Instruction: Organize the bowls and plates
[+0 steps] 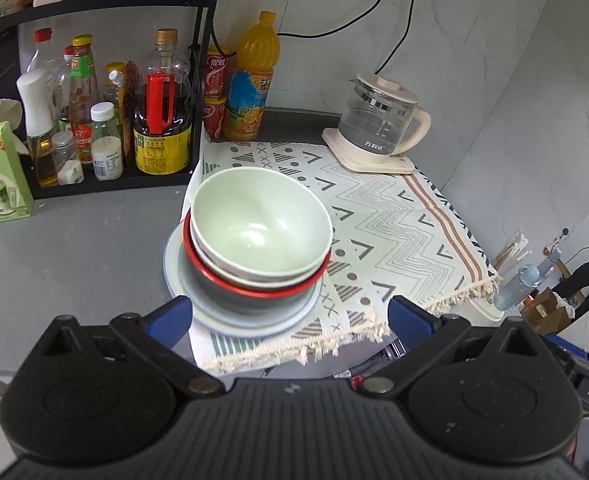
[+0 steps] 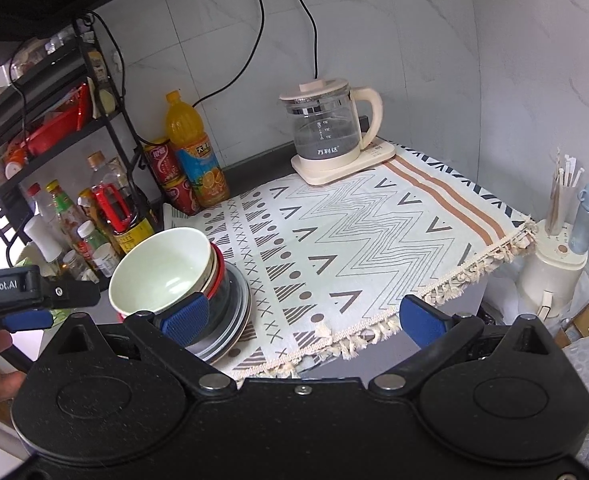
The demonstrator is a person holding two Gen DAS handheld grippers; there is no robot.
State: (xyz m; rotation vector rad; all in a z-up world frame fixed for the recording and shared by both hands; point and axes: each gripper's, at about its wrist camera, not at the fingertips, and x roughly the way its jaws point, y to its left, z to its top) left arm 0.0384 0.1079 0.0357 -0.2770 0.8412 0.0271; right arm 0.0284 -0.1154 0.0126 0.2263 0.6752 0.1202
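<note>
A stack of dishes stands at the left edge of the patterned cloth (image 1: 394,224). A pale green bowl (image 1: 260,224) is on top, over a white bowl, a red-rimmed dark bowl (image 1: 254,294) and pale blue plates (image 1: 254,320). The stack also shows in the right wrist view, green bowl (image 2: 162,268) on top of the plates (image 2: 234,324). My left gripper (image 1: 290,316) is open and empty, just in front of the stack. My right gripper (image 2: 304,316) is open and empty, to the right of the stack; its left finger (image 2: 186,318) lies in front of the bowls.
A black rack (image 1: 94,92) with sauce bottles stands left of the stack. An orange juice bottle (image 1: 252,80) and red cans (image 1: 214,92) stand behind it. A glass kettle (image 1: 382,120) sits at the back of the cloth. The counter edge runs close in front.
</note>
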